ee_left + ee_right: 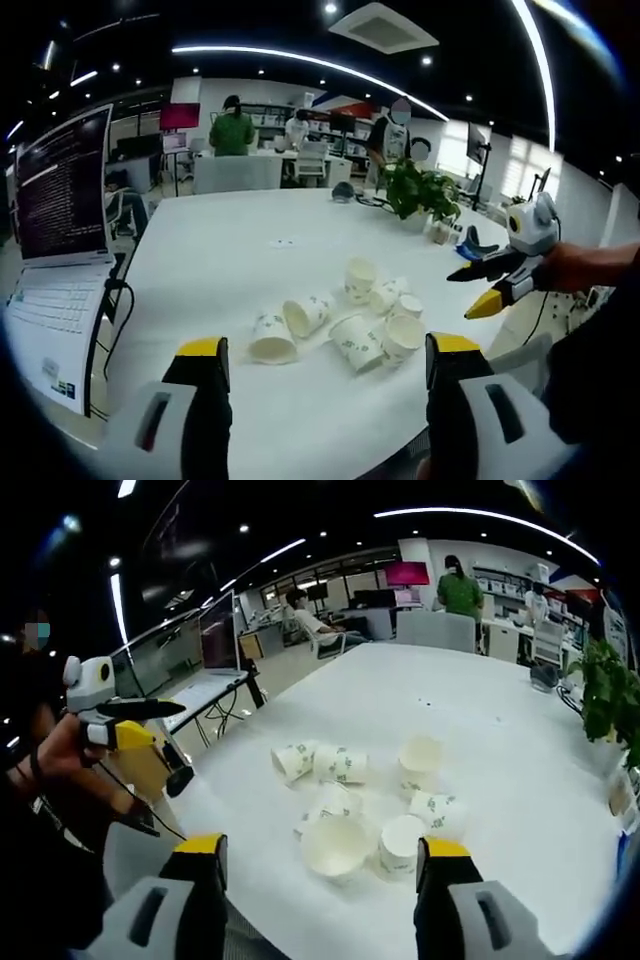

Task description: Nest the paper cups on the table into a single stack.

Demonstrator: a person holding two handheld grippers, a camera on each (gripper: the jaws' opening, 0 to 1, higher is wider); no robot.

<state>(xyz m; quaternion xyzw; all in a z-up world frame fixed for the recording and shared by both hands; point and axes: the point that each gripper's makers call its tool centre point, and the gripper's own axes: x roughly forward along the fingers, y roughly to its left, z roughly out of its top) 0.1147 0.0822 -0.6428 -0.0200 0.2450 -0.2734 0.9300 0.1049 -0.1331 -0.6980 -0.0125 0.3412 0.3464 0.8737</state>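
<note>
Hovering: both grippers hang over the near edge of the white table (250, 250), neither one touching a cup
Left gripper (325, 365): its two yellow-tipped jaws rise from the bottom of the left gripper view, wide apart, nothing between them; it comes into the right gripper view from the left (135, 723), held by a hand (70, 755), jaws parted
Right gripper (320, 860): yellow-tipped jaws set wide apart with nothing gripped; in the left gripper view it enters from the right (478, 290), black upper jaw and yellow lower jaw spread, beside the cups but clear of them
Paper cups (340, 320): a loose cluster of white cups with green print near the table's front edge; about six can be counted, none nested
Lying cups: most lie on their sides, mouths turned different ways; two side by side at the cluster's left in the right gripper view (320, 763)
Upright cup (359, 277): stands at the far side of the cluster, mouth up
Nearest cup (333, 848): on its side with its open mouth toward the right gripper view, just past the right jaws
Laptop (60, 250): open at the table's left edge, screen lit with text; black cable beside it
Plant (420, 192): leafy, potted, at the far right of the table
Background: open office with desks; people standing and sitting well beyond the table
</note>
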